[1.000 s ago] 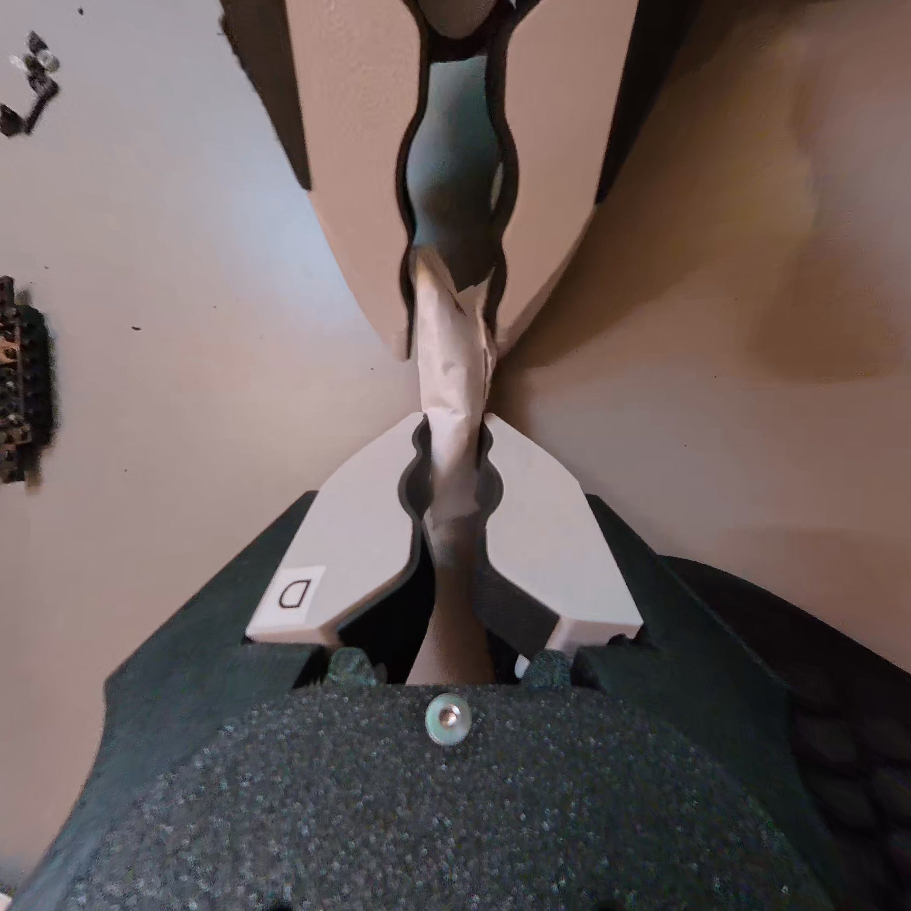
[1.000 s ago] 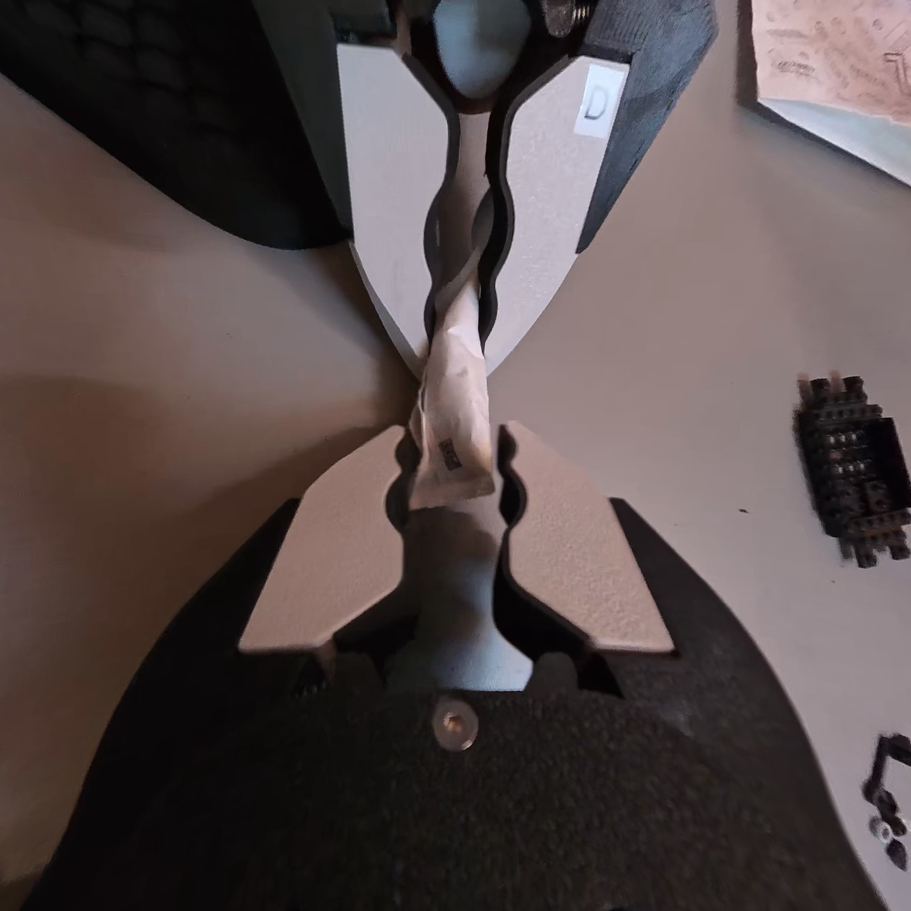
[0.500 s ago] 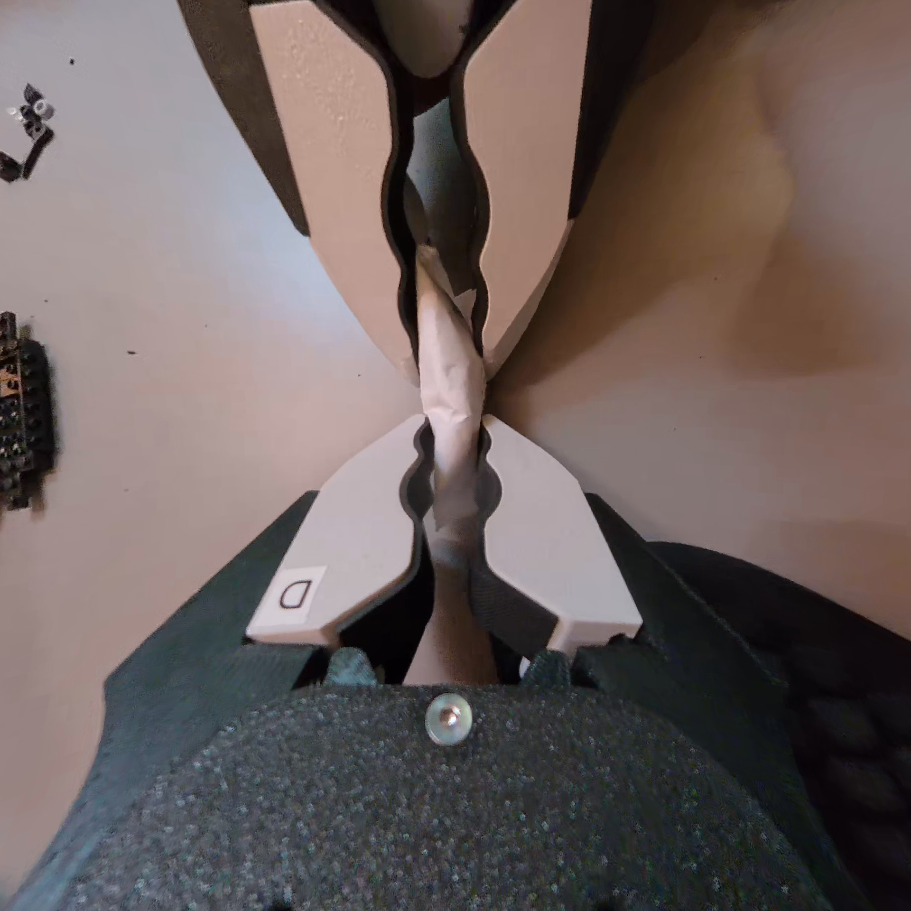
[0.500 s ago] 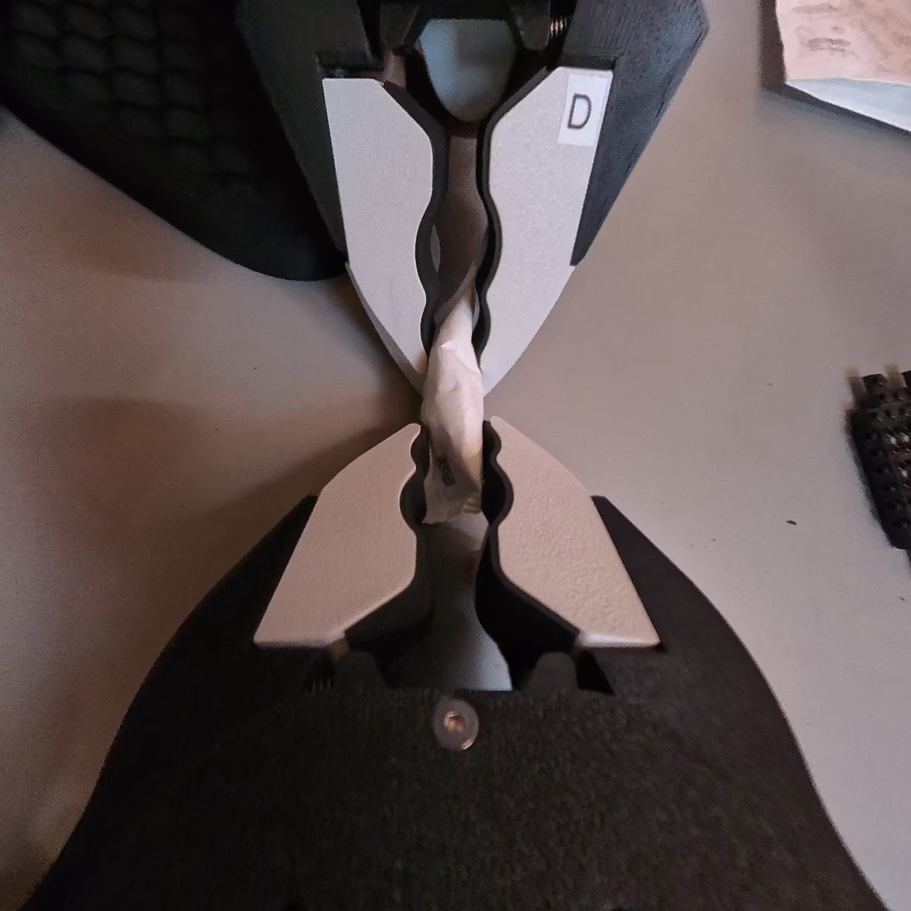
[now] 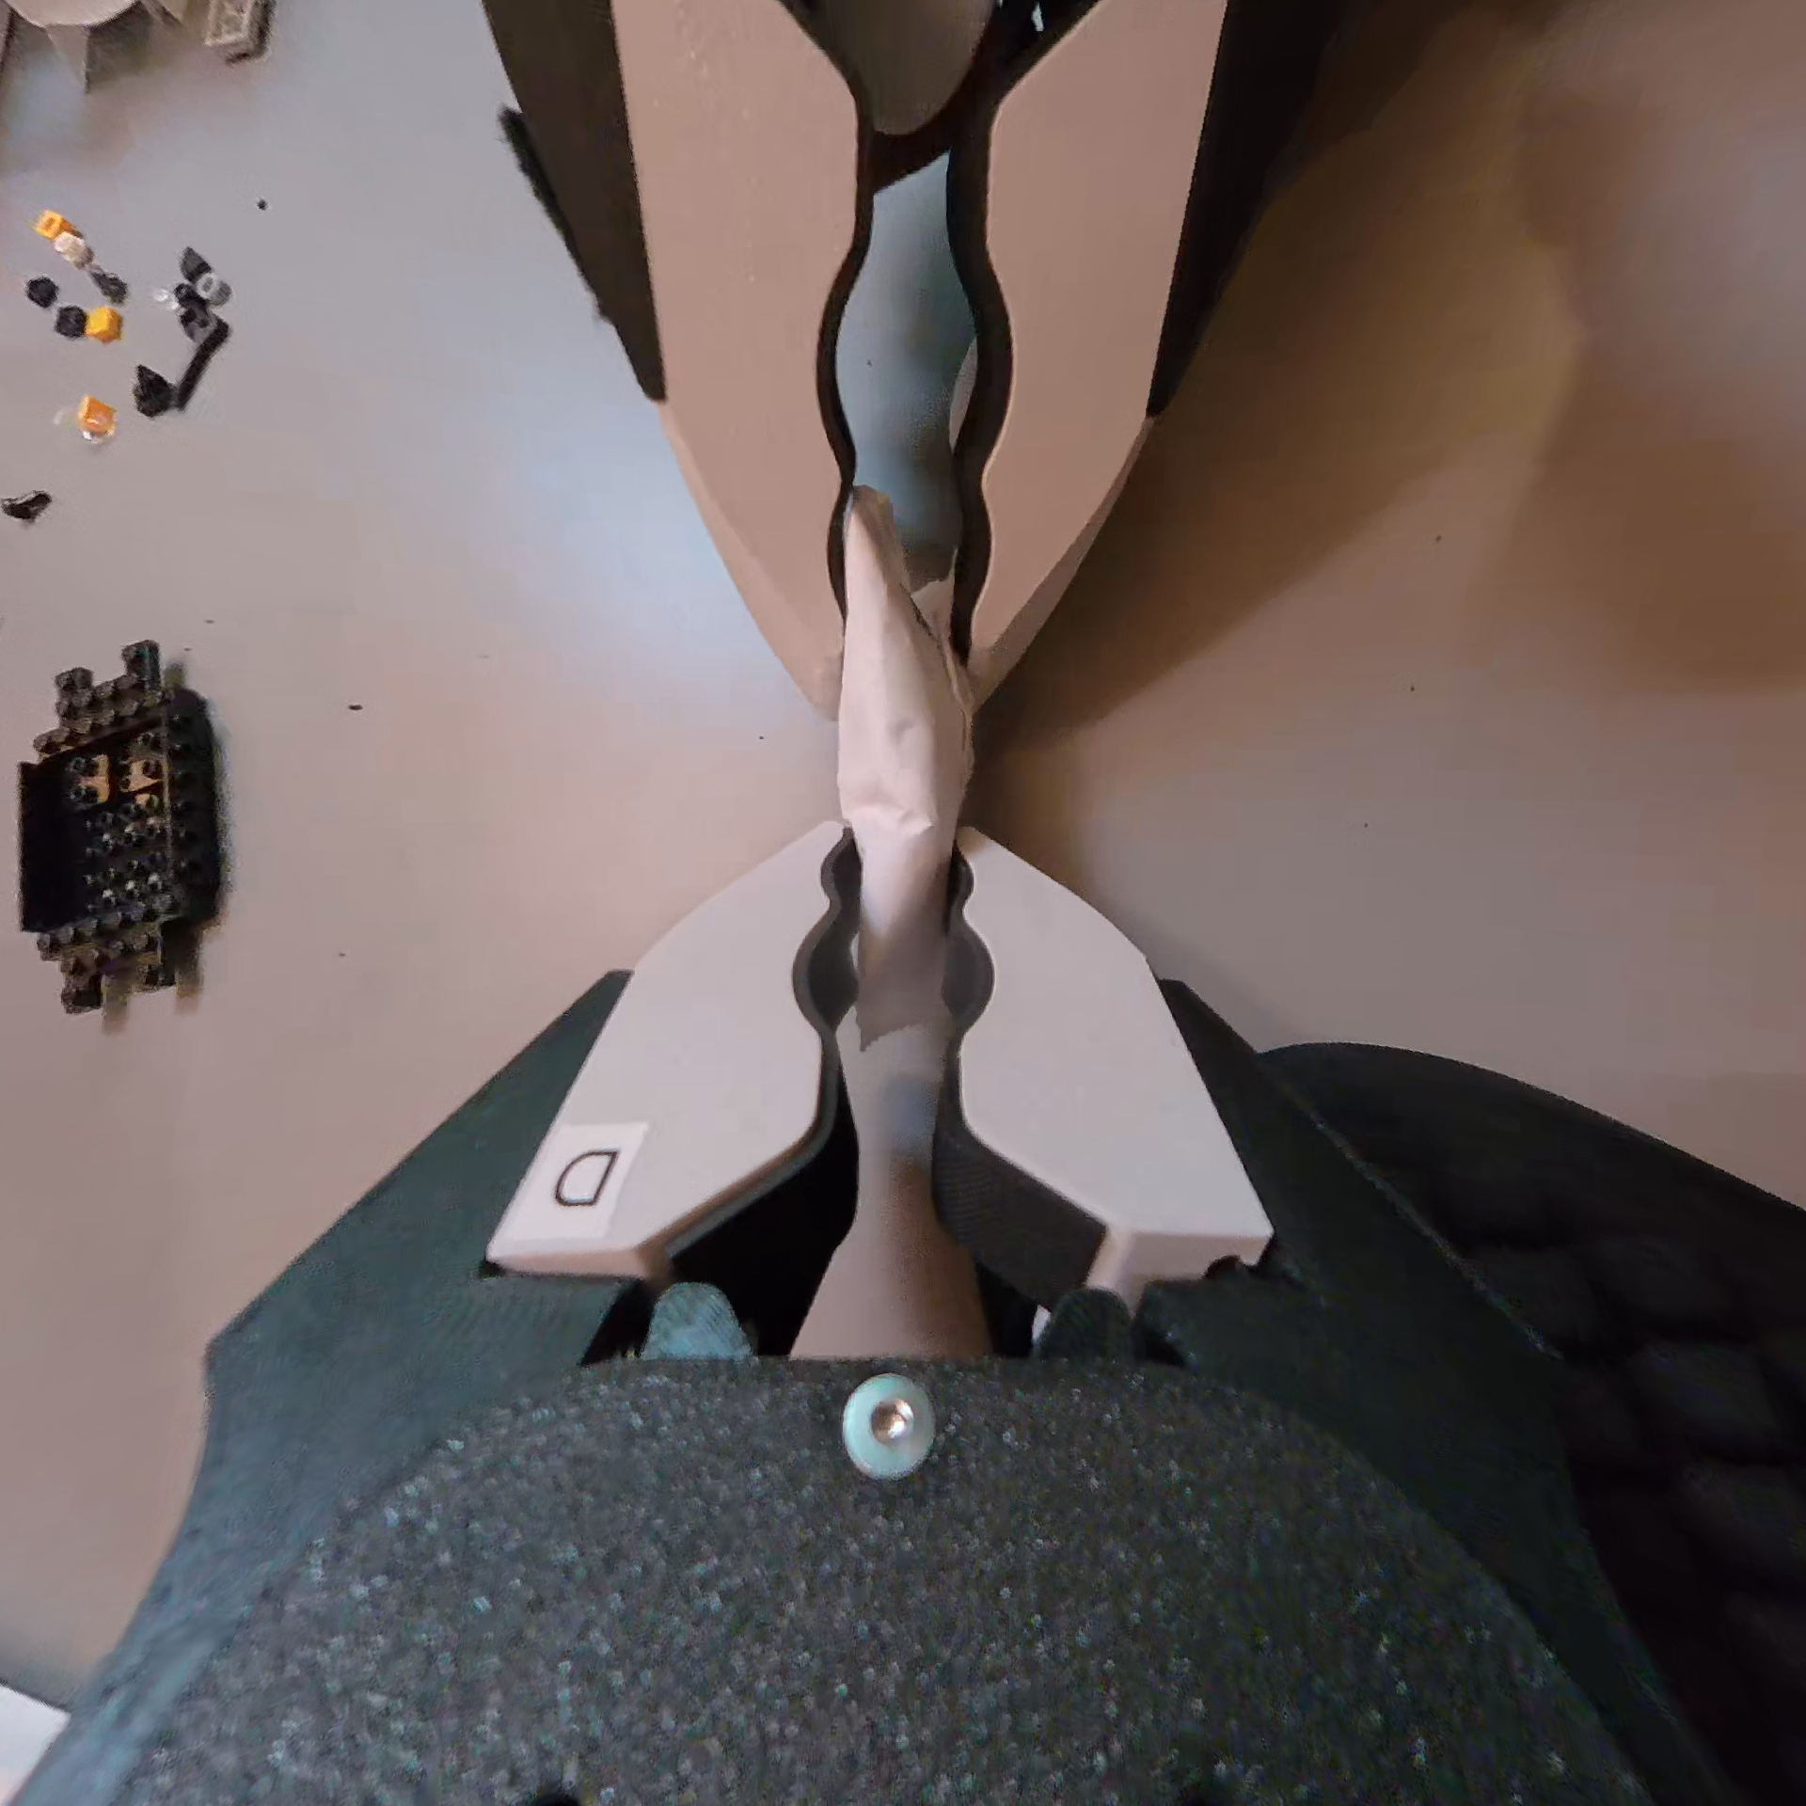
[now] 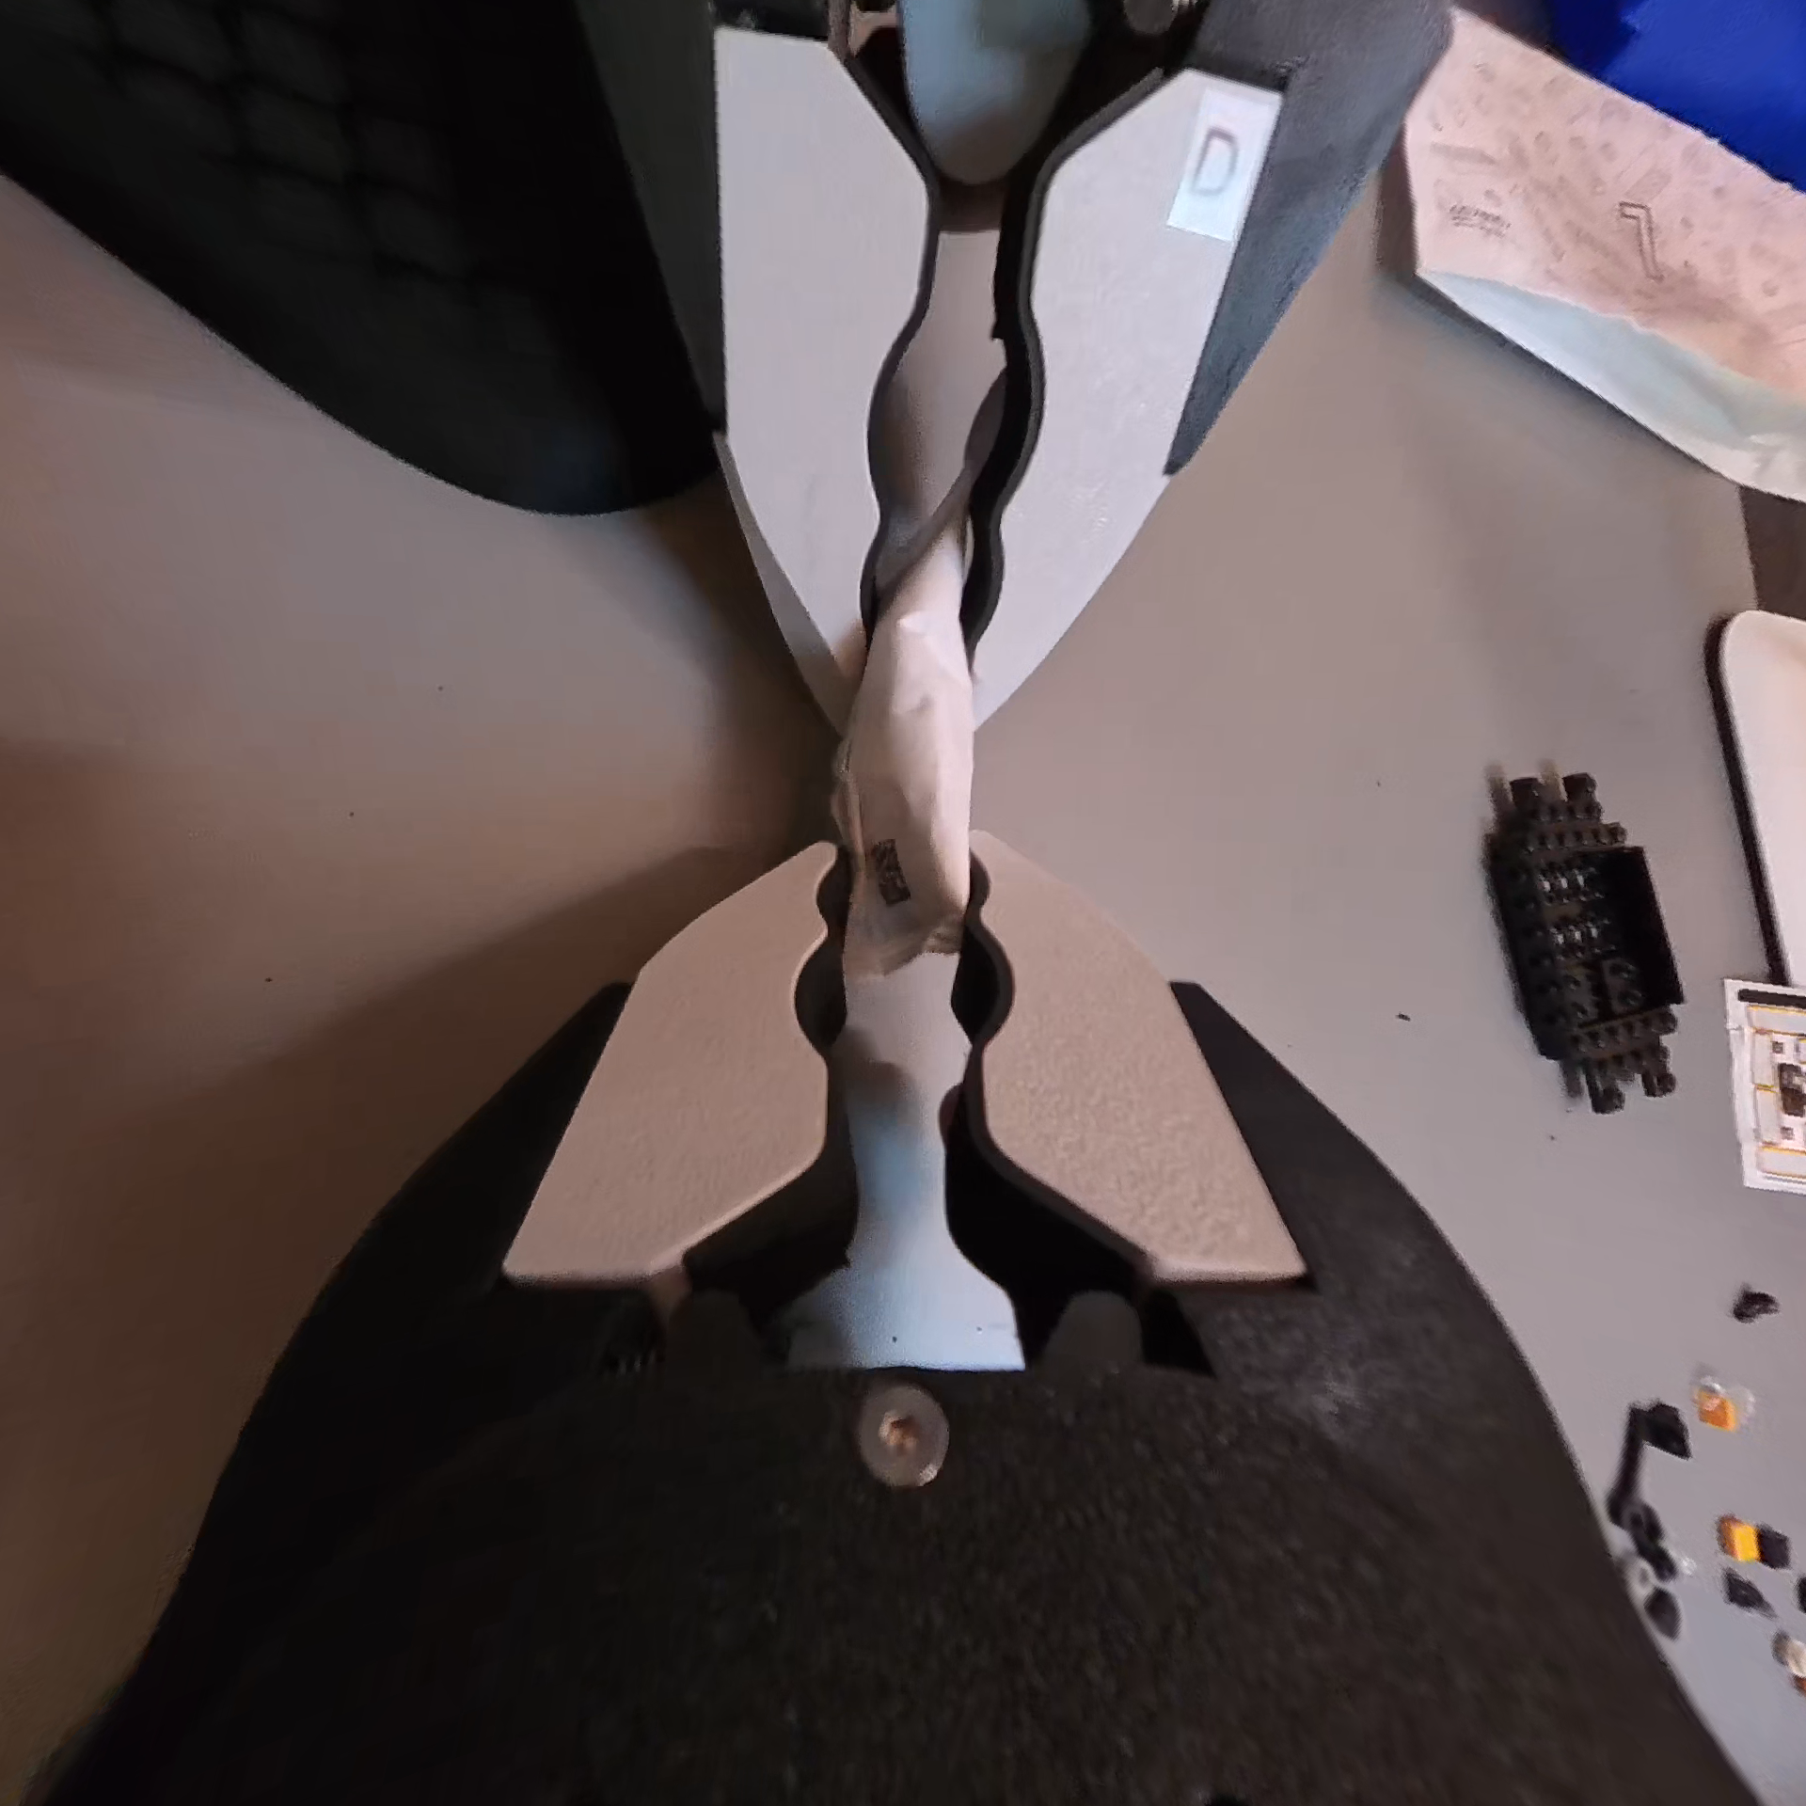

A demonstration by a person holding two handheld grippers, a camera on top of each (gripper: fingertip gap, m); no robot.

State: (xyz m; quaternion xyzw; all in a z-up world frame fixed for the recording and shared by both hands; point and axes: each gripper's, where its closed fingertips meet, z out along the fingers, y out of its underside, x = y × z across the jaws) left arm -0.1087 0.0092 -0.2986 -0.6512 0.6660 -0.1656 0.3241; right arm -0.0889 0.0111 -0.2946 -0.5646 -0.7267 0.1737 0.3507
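A small twisted white paper packet (image 5: 904, 752) hangs above the grey table (image 5: 489, 684), stretched between my two grippers, which face each other tip to tip. My left gripper (image 5: 904, 850) is shut on one end of the packet. My right gripper (image 6: 904, 870) is shut on the other end, where the packet (image 6: 914, 772) carries a small printed black mark. The right gripper also shows at the top of the left wrist view (image 5: 909, 674). The left gripper also shows at the top of the right wrist view (image 6: 919, 665).
A black brick assembly (image 5: 117, 831) lies on the table and also shows in the right wrist view (image 6: 1583, 919). Several small loose black and orange pieces (image 5: 127, 322) lie beyond it. A printed paper sheet (image 6: 1612, 254), a white tray edge (image 6: 1769, 762) and a small card (image 6: 1769, 1095) lie nearby. My two grippers' fingertips are within a few centimetres of each other. Left tips and right tips are each some 20 centimetres from the black brick assembly (image 5: 117, 831). Seen from the right wrist view (image 6: 1584, 932) as well.
My right gripper closed onto the packet's end. Since then the two grippers have drawn slightly apart, showing more of the packet, and more of the table is in view.
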